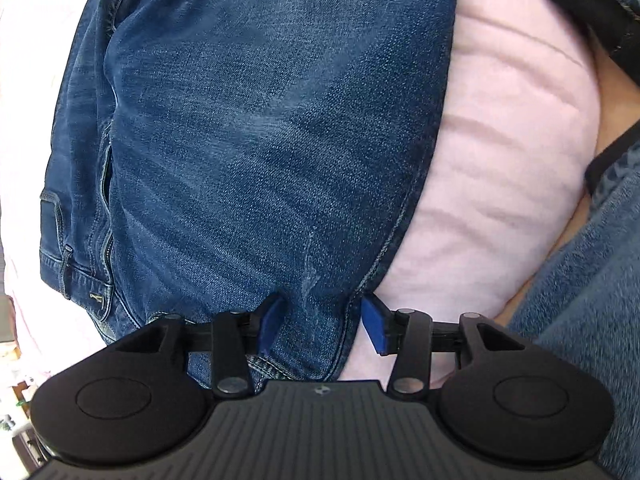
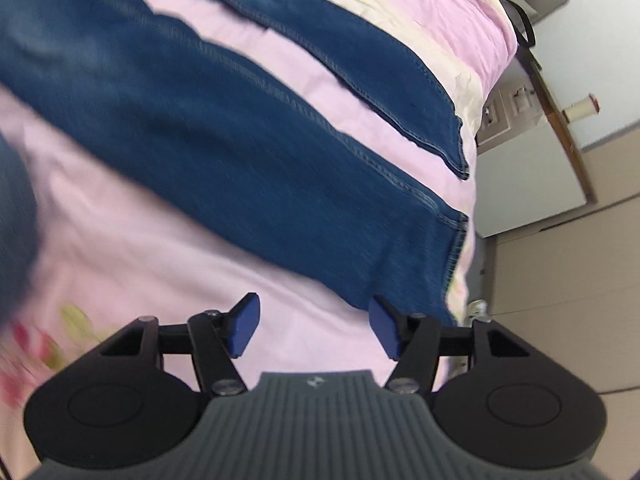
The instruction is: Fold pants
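Blue denim pants (image 1: pixel 256 128) lie on a pink bedsheet (image 1: pixel 500 152). In the left wrist view the waist and seat fill the frame, with the zipper and pocket at the left. My left gripper (image 1: pixel 320 326) is open, its blue pads either side of a fold of denim at the near edge. In the right wrist view the two legs (image 2: pixel 248 152) stretch toward the bed's right edge, hems near it. My right gripper (image 2: pixel 316 330) is open and empty above the sheet, just near of the closer leg's hem (image 2: pixel 452 256).
The bed edge (image 2: pixel 472 208) runs down the right of the right wrist view, with floor, a white cabinet (image 2: pixel 528 184) and wall sockets beyond. A floral patch of sheet (image 2: pixel 48 344) lies at the lower left. The person's denim sleeve (image 1: pixel 592 280) is at the right of the left wrist view.
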The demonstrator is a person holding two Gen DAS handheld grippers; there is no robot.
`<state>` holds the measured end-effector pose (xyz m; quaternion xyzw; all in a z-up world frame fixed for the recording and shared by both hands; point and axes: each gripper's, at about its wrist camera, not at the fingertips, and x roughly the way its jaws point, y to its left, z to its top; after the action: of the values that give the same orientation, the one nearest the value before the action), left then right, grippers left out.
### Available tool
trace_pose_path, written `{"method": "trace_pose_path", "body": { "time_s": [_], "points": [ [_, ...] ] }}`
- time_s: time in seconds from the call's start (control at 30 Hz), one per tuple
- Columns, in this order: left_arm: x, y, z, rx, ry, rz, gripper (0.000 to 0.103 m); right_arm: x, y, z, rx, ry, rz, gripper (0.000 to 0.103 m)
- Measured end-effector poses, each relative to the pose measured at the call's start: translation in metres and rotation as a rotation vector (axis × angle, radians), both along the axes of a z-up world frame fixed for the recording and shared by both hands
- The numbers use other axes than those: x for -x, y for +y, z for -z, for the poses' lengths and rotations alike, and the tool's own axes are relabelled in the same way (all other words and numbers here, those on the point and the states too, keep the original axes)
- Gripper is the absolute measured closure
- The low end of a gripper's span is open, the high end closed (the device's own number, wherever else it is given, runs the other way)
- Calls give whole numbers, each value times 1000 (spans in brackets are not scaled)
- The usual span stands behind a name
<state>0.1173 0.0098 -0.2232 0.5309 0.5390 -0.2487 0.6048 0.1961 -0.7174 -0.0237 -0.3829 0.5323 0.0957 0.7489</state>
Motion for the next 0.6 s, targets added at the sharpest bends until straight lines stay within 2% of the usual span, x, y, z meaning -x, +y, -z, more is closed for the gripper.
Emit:
{"method": "trace_pose_path", "body": {
  "time_s": [0.17,0.3,0.4,0.47,0.5,0.53,0.6],
  "points": [
    [0,2,-3,9,-42,-71,54,1,-30,31,191,-51,-116,46],
    [0,4,-7,2,-85,-94,70,0,-46,57,312,-60,-230,49],
    [6,2,-17,14,-142,-136,85,-2,-52,71,338,-74,-264,53],
    [1,6,-30,66,-188,-213,91,0,-50,75,355,-104,-270,56],
    [1,9,-39,97,-214,-253,93,-1,-50,77,366,-125,-267,61],
    [0,13,-49,129,-250,-283,93,-4,-52,78,376,-144,-258,66],
    [-1,18,-68,179,-323,-337,93,-9,-56,77,394,-175,-224,69]
  ]
}}
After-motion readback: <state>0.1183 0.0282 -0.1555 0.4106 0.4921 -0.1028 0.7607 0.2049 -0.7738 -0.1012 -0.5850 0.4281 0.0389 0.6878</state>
